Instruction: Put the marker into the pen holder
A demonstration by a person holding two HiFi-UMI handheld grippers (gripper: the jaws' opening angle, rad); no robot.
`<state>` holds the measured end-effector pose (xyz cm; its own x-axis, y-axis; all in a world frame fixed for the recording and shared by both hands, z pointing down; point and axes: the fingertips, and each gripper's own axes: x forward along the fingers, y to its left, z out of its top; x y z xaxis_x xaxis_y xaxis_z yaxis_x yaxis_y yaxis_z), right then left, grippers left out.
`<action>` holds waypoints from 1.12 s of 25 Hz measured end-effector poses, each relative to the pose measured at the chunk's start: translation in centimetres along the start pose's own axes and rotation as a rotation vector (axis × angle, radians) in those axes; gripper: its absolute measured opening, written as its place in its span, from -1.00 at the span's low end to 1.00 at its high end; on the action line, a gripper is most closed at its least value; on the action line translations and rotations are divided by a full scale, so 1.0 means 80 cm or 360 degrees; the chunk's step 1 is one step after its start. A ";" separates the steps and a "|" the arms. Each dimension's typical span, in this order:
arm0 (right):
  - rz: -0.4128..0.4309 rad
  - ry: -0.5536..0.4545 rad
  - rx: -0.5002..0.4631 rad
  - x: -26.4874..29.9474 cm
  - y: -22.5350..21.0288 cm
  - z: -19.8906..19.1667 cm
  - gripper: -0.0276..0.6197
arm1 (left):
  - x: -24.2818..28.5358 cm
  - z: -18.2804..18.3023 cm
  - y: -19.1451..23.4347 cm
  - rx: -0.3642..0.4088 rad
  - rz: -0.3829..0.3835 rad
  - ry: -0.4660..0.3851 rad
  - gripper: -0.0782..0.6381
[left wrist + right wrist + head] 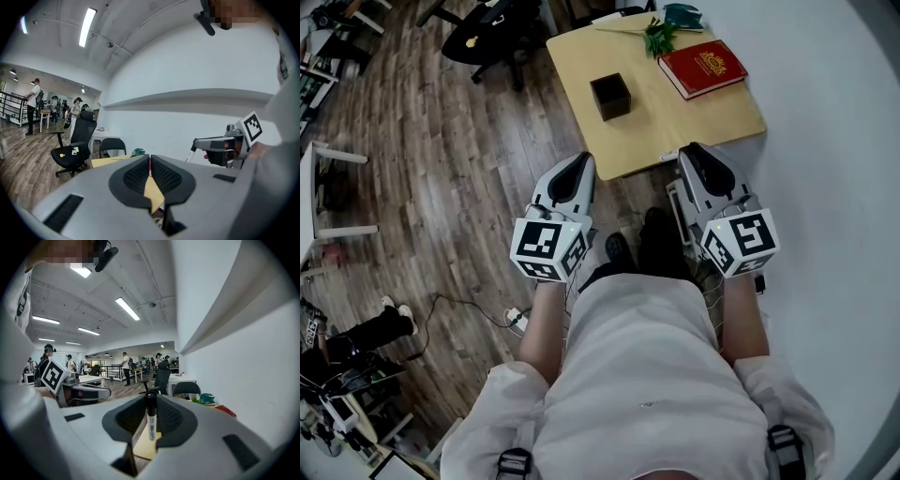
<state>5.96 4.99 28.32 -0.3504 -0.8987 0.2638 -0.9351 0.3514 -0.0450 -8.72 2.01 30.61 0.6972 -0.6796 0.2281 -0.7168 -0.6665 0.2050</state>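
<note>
The pen holder [610,96] is a small black open cube standing on the light wooden table [712,127]. Both grippers hover side by side just short of the table's near edge. My right gripper [695,152] is shut on a white marker with a black cap [150,420], which stands upright between its pads. In the left gripper view the marker [191,153] hangs below the right gripper's jaws. My left gripper [577,161] has its jaws closed together with nothing between them. The holder is hidden in both gripper views.
A red book [703,67], a green sprig [659,37] and a teal object [682,14] lie at the table's far right. Black office chairs [487,33] stand beyond on the wooden floor. A white wall [834,112] runs along the right. People stand far off.
</note>
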 end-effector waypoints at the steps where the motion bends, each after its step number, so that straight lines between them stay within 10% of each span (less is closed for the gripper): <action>1: 0.0001 0.0000 0.0002 0.002 0.000 0.000 -0.70 | 0.001 0.000 0.001 0.0001 -0.0001 0.0004 -0.75; 28: 0.0217 0.0030 -0.0010 0.157 -0.060 0.033 -0.70 | 0.105 0.025 0.081 -0.0039 0.0147 0.0043 -0.75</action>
<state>5.91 -8.72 29.28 -0.4729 -0.8376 0.2735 -0.8786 0.4715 -0.0753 -7.48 -8.60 31.93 0.6278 -0.7291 0.2726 -0.7783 -0.5934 0.2052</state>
